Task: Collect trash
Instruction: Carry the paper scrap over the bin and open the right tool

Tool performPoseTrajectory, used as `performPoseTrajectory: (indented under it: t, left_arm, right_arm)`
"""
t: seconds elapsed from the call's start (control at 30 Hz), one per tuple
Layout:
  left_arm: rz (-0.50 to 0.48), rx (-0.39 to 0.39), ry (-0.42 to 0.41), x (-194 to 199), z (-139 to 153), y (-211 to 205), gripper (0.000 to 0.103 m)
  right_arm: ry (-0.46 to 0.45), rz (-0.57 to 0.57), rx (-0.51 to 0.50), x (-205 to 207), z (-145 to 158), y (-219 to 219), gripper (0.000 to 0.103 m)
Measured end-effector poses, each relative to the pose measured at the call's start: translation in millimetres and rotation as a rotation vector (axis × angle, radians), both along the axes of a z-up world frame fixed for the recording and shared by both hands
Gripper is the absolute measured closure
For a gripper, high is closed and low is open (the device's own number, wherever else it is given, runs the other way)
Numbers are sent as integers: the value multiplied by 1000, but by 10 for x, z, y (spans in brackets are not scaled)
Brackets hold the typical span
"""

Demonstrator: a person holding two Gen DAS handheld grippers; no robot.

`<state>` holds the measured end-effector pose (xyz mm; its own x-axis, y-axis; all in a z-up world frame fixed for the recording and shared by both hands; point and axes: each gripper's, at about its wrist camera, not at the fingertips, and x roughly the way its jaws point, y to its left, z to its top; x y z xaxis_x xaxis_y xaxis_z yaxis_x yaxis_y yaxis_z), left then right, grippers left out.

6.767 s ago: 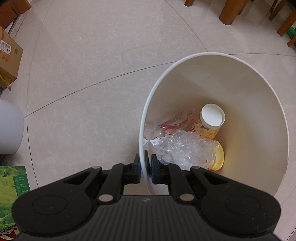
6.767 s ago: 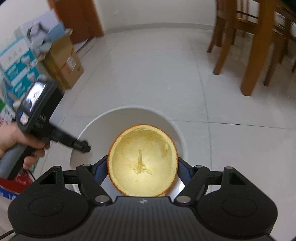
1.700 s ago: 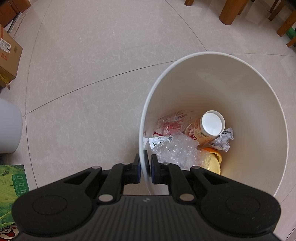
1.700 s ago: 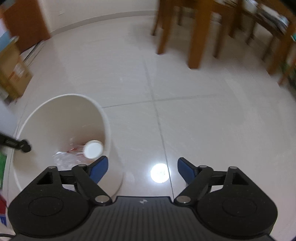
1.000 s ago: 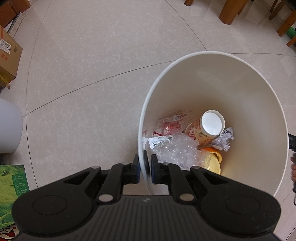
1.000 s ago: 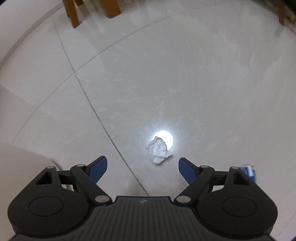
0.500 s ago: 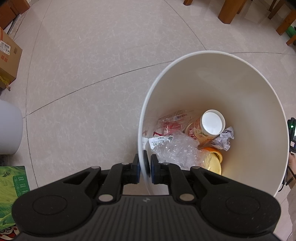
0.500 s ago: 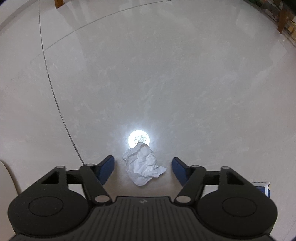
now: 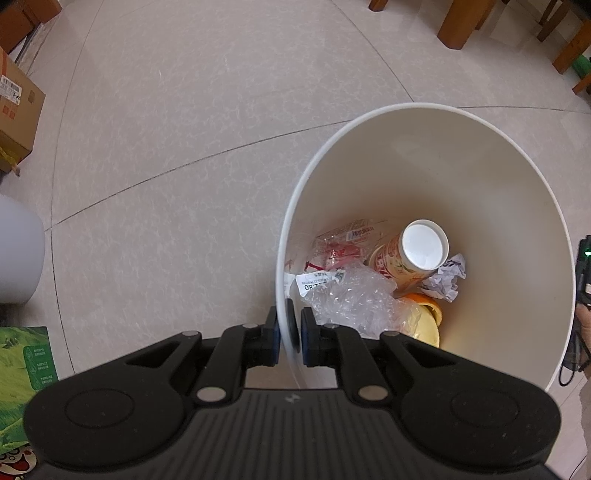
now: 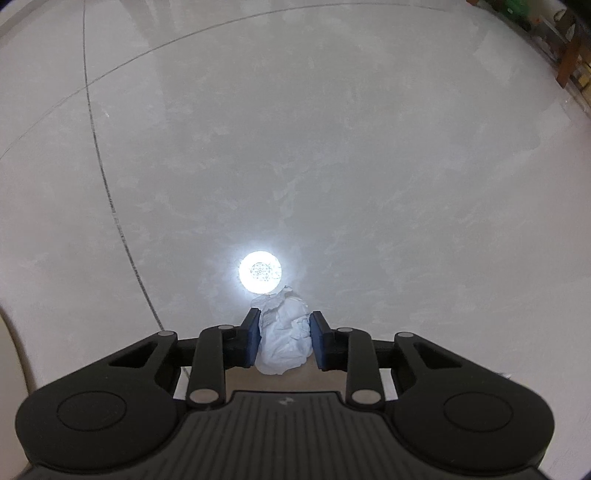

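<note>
My left gripper (image 9: pixel 288 332) is shut on the near rim of the white trash bin (image 9: pixel 480 166), one pad inside and one outside. In the bin lie a paper cup (image 9: pixel 406 258), clear plastic wrap (image 9: pixel 354 299), an orange peel (image 9: pixel 430 317) and a paper wad (image 9: pixel 447 277). In the right wrist view, my right gripper (image 10: pixel 285 322) points down at the grey floor. Its jaws are closing on a crumpled white paper (image 10: pixel 286 339), and both blue pads touch its sides.
A cardboard box (image 9: pixel 18 107), a white container (image 9: pixel 18 254) and a green package (image 9: pixel 22 369) sit left of the bin. Wooden furniture legs (image 9: pixel 458 22) stand at the back right. A lamp's reflection (image 10: pixel 260 272) glares just beyond the paper. The bin's edge (image 10: pixel 7 350) shows far left.
My right gripper came down over the crumpled paper and its jaws closed from wide apart onto it. The left gripper and the bin kept still.
</note>
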<state>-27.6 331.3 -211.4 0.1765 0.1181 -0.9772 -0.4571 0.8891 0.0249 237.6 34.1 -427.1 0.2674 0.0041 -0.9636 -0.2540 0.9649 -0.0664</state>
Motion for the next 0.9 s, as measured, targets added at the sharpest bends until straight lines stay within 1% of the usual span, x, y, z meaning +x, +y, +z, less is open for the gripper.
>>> performPoseTrajectory:
  t: [0.1, 0.2, 0.3, 0.47, 0.6, 0.67, 0.73, 0.83, 0.9]
  left_arm:
    - [-1, 0, 0, -1, 3, 0, 95]
    - [0, -3, -1, -4, 6, 4, 95]
    - [1, -4, 0, -6, 7, 8, 95]
    - [3, -4, 0, -9, 10, 10, 95]
    - [3, -4, 0, -5, 9, 7, 95]
    - [3, -7, 0, -6, 8, 16, 95]
    - [5, -10, -1, -9, 8, 24, 95]
    - [4, -10, -1, -6, 10, 25, 95]
    - [1, -6, -1, -6, 13, 20, 95]
  right_arm:
    - [-4, 32, 21, -62, 247, 35, 71]
    - [-31, 104, 46, -136, 635, 93, 71]
    - [-61, 186, 78, -228, 1103, 175, 70]
    - [-134, 340, 136, -446, 1977, 387, 70]
    - [-174, 482, 176, -699, 2532, 656, 70]
    - [-181, 550, 197, -854, 2714, 820, 70]
    - [-173, 617, 218, -993, 2829, 985, 70]
    - [-148, 700, 245, -1215, 2893, 1208, 69]
    - [-133, 751, 263, -1313, 2873, 1355, 69]
